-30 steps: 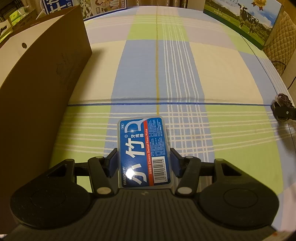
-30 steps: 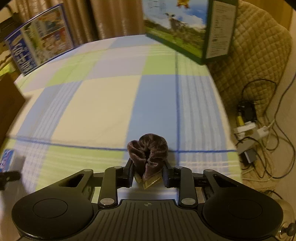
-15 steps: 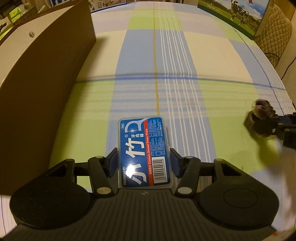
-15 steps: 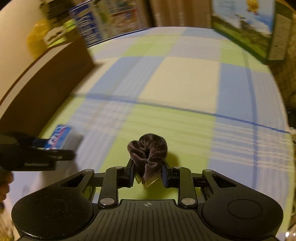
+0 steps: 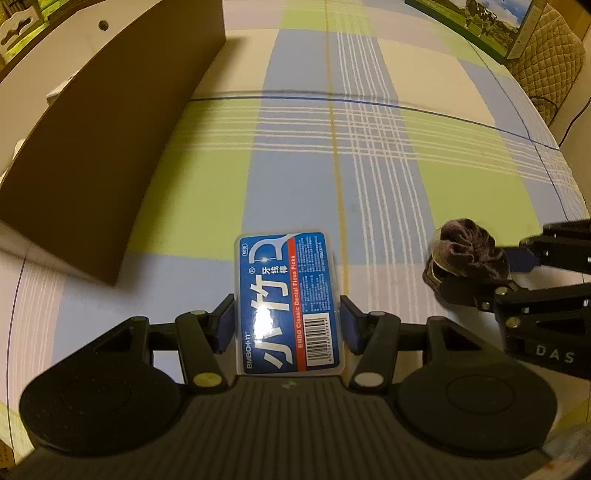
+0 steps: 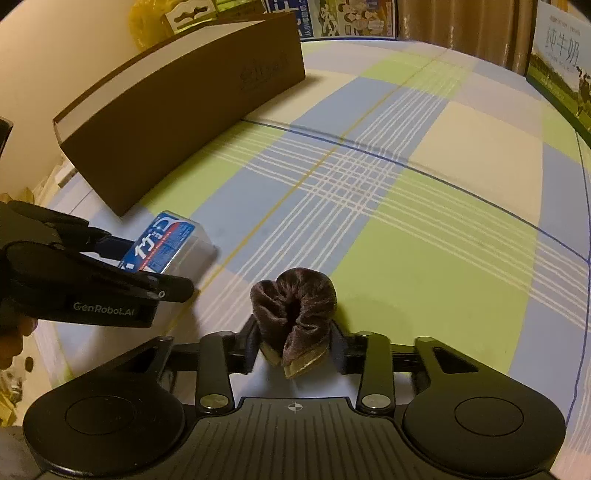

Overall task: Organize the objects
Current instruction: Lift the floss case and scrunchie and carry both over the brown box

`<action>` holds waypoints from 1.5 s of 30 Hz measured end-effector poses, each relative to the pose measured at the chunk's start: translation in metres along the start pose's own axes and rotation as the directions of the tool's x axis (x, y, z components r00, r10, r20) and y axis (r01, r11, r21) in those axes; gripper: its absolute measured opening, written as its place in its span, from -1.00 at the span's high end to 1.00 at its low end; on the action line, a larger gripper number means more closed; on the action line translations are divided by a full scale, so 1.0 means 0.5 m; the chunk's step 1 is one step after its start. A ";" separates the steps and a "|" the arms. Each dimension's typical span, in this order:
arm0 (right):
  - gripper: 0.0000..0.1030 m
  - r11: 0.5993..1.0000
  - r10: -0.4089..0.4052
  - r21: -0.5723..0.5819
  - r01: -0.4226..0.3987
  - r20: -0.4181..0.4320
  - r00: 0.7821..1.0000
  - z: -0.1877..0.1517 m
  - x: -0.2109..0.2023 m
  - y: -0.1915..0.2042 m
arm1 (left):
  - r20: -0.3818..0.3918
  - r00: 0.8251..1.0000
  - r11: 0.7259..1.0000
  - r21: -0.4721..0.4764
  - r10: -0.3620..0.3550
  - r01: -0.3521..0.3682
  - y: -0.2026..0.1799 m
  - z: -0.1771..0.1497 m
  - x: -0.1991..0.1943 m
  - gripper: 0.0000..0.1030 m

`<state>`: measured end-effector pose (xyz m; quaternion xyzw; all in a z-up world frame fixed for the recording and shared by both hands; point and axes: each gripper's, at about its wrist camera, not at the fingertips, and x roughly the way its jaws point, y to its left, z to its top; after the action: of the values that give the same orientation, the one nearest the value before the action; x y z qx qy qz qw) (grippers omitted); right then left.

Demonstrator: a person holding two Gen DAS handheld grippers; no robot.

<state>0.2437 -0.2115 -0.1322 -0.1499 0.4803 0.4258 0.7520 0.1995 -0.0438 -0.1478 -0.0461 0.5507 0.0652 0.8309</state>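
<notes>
Dim warm yellow light — fisheye-bent edges, glare on floss box [image 5: 287, 301].

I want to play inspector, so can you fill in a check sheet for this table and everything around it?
Surface: checked blue, green and cream tablecloth, flat.
Job's things: blue rectangular plastic dental floss pick box; brown velvet scrunchie; both held above the cloth.
Clutter: long brown cardboard box on the left.
Grippers: left gripper shut on the floss box; right gripper shut on the scrunchie.
Cables: thin dark cable beyond the right edge.
Surroundings: milk carton box with cows, quilted beige chair.
</notes>
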 end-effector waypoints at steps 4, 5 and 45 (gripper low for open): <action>0.11 1.000 -0.028 0.004 0.028 0.000 1.000 0.001 0.007 0.000 | 0.002 1.000 1.000 -0.014 -0.002 0.002 -0.001 0.003 -0.001 -0.09; 0.11 0.999 -0.031 0.011 0.031 0.001 1.000 0.004 0.009 -0.001 | 0.003 1.000 1.000 -0.012 0.000 0.000 -0.003 0.004 -0.001 -0.10; 0.49 0.999 -0.011 0.053 0.007 0.076 0.997 0.044 -0.035 0.037 | 0.042 0.999 0.999 0.000 -0.033 0.033 0.026 0.023 -0.058 -0.02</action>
<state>0.2391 -0.1953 -0.1032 -0.1158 0.4614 0.4150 0.7755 0.1968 -0.0308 -0.1168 -0.0543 0.5320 0.0529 0.8433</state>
